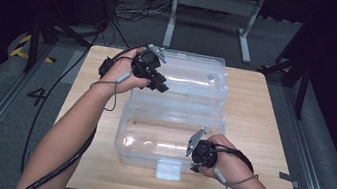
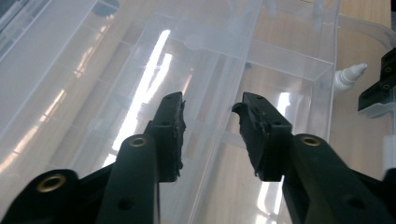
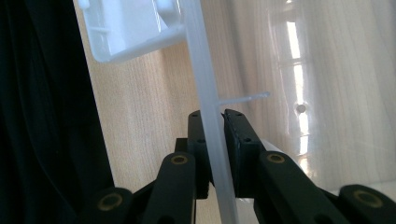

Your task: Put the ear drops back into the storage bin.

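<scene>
Clear plastic box (image 1: 169,140) lay open; right gripper (image 1: 195,165) pinched its near rim, left gripper (image 1: 158,84) half-spread over far lid (image 1: 194,78), gripping nothing; closing apparently remained.

The high view is looking forward and down from above the person's side, taking in the whole light wooden table (image 1: 254,117) from well back. The left gripper view is looking along its own black jaws, close over the clear plastic hinged storage box (image 2: 196,70). The right gripper view is sitting closer still, facing that box's front rim (image 3: 205,93). All three are sharing the box.
</scene>
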`<action>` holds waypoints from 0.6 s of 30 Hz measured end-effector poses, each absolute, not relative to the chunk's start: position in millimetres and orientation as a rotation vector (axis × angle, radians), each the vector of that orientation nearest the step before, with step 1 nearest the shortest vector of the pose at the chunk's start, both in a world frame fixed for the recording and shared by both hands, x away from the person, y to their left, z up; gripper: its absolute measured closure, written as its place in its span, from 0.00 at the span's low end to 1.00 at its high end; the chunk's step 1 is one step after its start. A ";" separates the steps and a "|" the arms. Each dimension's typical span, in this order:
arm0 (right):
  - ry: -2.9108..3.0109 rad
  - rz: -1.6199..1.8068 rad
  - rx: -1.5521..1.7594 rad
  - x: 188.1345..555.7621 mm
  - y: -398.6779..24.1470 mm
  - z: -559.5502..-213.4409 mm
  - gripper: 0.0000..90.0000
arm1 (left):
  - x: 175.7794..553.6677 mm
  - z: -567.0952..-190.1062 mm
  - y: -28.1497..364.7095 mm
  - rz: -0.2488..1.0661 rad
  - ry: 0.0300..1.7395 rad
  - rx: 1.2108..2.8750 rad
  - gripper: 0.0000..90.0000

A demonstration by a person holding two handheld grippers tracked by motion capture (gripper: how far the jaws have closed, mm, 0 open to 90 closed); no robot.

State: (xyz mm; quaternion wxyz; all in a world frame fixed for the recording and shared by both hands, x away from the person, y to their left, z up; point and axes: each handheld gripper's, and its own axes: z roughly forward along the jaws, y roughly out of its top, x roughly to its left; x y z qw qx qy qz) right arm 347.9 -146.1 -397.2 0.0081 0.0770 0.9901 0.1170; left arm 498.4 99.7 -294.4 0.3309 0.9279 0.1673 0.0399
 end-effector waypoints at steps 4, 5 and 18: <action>3.095 0.369 0.243 347.8 -146.3 -397.2 0.91 | 499.6 -293.7 99.5 0.088 0.436 2.431 0.75; 3.096 0.369 0.246 347.8 -146.5 -397.3 0.91 | 499.1 -294.2 99.1 0.083 0.437 2.426 0.78; 3.094 0.376 0.245 347.9 -146.5 -397.7 0.91 | 489.7 -293.1 97.1 0.076 0.410 2.423 0.93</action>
